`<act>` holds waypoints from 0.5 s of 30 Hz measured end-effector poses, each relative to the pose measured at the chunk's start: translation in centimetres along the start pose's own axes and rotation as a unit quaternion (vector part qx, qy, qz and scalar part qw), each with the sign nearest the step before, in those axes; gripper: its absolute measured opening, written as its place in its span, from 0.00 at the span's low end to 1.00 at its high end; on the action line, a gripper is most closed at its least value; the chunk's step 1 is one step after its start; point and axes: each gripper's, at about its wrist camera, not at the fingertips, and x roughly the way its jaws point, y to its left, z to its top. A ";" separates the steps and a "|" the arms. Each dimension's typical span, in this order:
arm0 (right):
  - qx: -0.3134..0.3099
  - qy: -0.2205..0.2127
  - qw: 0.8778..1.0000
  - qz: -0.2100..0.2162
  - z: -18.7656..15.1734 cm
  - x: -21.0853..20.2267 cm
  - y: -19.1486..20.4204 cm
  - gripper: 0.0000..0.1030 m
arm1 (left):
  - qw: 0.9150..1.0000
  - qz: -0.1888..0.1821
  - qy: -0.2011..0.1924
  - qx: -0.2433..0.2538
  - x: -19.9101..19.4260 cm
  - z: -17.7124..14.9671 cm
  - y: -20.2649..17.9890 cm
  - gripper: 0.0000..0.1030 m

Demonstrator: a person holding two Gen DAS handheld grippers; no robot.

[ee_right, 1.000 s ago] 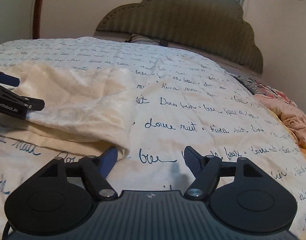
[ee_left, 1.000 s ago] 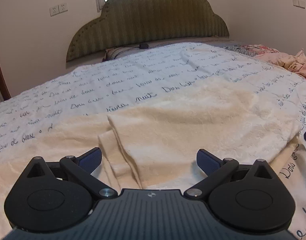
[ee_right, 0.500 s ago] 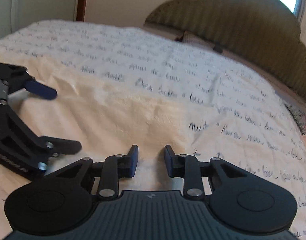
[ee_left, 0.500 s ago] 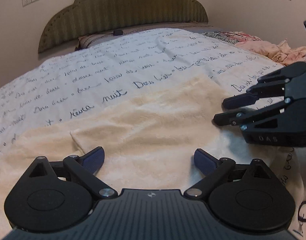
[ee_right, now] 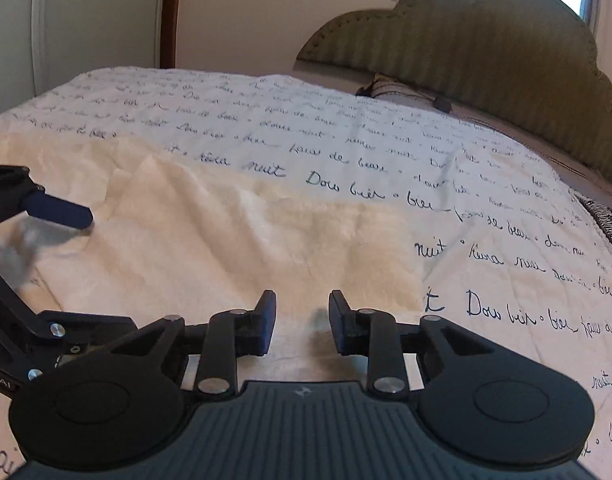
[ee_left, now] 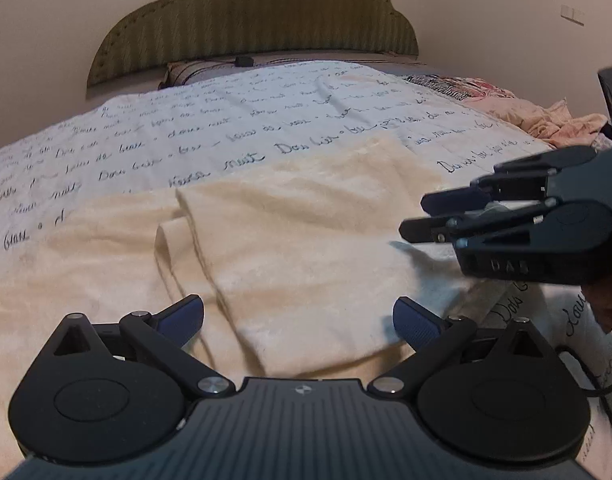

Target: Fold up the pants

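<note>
Spread across a wide bed (ee_left: pixel 209 128), a white cover printed with lines of dark handwriting carries everything in view.

Nearest the left camera, the left tool (ee_left: pixel 298 318) has its blue-padded fingers (ee_left: pixel 183 314) spread wide, with nothing pinched; they sit low over the near hem of the pants (ee_left: pixel 306 248), though whether the pads touch the cloth cannot be told. Those pants are cream, fuzzy fabric lying flat on the near part of the cover, with one layer folded over another so that an edge runs diagonally toward the left tool.

From its own camera, the right tool (ee_right: pixel 301 322) has its fingers (ee_right: pixel 265 320) drawn partway together with a narrow gap left between them; the jaws have just been closing, and no cloth is gripped between them. It hovers over the right-hand end of the pants, near where the cream fabric meets the bare printed cover. In the left view this tool comes in from the right edge, above the pants.

Farther out, an olive scalloped headboard (ee_left: pixel 257 20) stands against a pale wall. Crumpled pink fabric (ee_left: pixel 546 120) lies heaped at the bed's far right side.
</note>
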 end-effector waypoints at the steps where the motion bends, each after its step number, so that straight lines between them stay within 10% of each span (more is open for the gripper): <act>1: -0.001 0.005 1.000 0.014 -0.3 0.0 0.5 0.30 | 1.000 0.000 -0.001 -0.011 -0.6 -0.3 0.4 0.98; 10: -0.012 -0.044 0.997 0.068 2.9 -0.2 5.3 0.30 | 0.984 0.170 -0.027 -0.051 -7.4 -3.5 8.0 0.99; 15: -0.102 0.015 0.993 0.062 5.4 6.0 10.6 0.30 | 0.975 0.197 0.003 -0.106 -9.6 -5.8 13.1 1.00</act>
